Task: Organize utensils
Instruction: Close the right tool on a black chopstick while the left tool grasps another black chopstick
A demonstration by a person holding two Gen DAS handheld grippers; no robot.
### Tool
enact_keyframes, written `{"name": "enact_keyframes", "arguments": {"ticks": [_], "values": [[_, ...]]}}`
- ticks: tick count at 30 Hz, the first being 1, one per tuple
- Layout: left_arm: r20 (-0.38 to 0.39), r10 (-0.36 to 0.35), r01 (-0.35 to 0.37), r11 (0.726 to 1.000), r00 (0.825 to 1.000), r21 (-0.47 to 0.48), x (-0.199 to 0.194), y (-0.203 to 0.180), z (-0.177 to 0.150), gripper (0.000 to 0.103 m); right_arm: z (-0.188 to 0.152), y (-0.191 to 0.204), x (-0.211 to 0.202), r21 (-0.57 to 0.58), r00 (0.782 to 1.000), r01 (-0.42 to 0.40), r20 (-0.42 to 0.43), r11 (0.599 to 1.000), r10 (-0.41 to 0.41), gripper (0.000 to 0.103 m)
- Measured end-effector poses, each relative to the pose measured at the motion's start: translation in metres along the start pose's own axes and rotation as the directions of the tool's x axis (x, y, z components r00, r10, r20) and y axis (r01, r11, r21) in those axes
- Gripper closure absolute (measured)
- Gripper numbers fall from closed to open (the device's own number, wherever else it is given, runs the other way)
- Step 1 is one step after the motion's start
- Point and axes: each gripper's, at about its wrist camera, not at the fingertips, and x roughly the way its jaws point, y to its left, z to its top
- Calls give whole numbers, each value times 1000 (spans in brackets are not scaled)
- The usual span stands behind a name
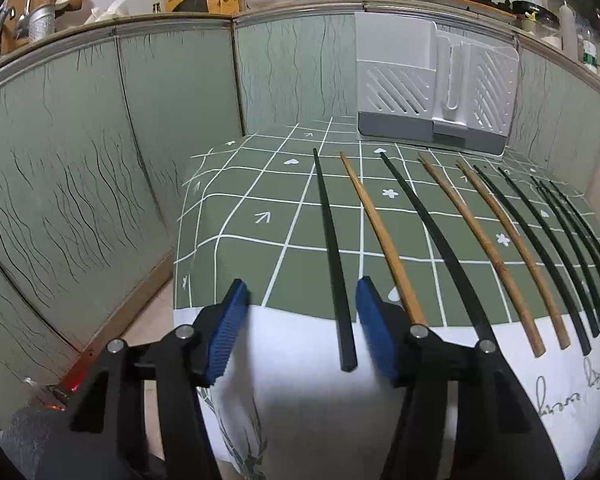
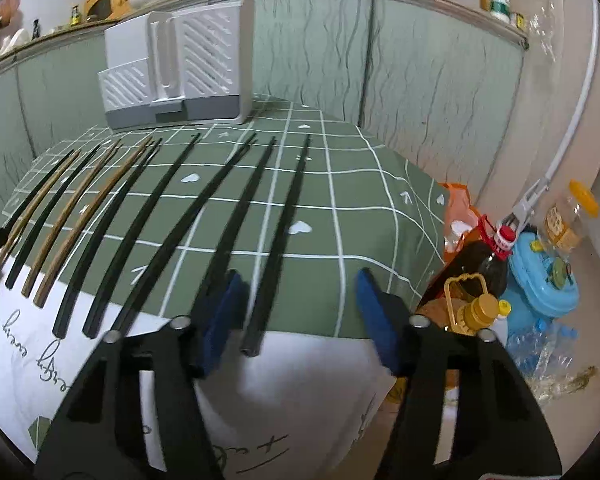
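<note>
Left gripper [image 1: 300,328] straddles a black chopstick [image 1: 334,264], pads apart, on the checked tablecloth [image 1: 260,184]

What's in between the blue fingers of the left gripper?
In the left wrist view, one black chopstick lies between the left gripper's fingers, untouched.

You've got ten chopsticks in one row in front of the holder [image 1: 396,88]: seven black chopsticks [image 2: 283,236] and three wooden chopsticks [image 1: 380,232].

Order counted from the holder's left side: one black, one wooden, one black, two wooden, then five black. Both views give the same count.

Holder: one unit, white with a grey base. Its front shows two slatted panels and one narrow upright slot between them.

Tablecloth [image 1: 260,184] under the holder: one, green with a white grid.

Off the table, right of the holder: one dark bottle [image 2: 480,260] with a red cap, one yellow-capped bottle [image 2: 476,308], one orange-lidded jar [image 2: 568,220], one blue container [image 2: 540,280].
</note>
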Motion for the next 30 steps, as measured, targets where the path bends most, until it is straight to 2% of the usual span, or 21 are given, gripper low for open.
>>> {"name": "enact_keyframes", "arguments": {"ticks": [3,6,8,12,13,14,19,30], "values": [[9,15,-15,1000,1000,15,-2,-3,-2,48,-3,9,-2,-35,1000,0,14,999,1,70],[21,48,-49,999,999,18,-4,-2,-4,60,-5,14,-3,-51,1000,-6,16,999,7,81],[28,70,-71,997,997,17,-5,-1,-4,70,-6,17,-3,-61,1000,-4,19,998,5,84],[42,98,-99,995,994,33,-7,-3,-5,79,-7,19,-3,-60,1000,-4,21,998,5,90],[47,91,-93,995,995,35,-9,-2,-5,90,-7,19,-3,-55,1000,-3,21,998,4,90],[46,66,-68,997,997,37,-9,-3,-5,94,-8,18,-4,-51,1000,-5,21,999,6,90],[39,55,-57,997,998,46,-8,-7,-5,95,-8,19,-4,-45,1000,-17,20,999,18,97],[52,-5,3,999,999,37,-21,-10,2,95,-2,10,-13,25,998,-51,34,998,50,97]]}}
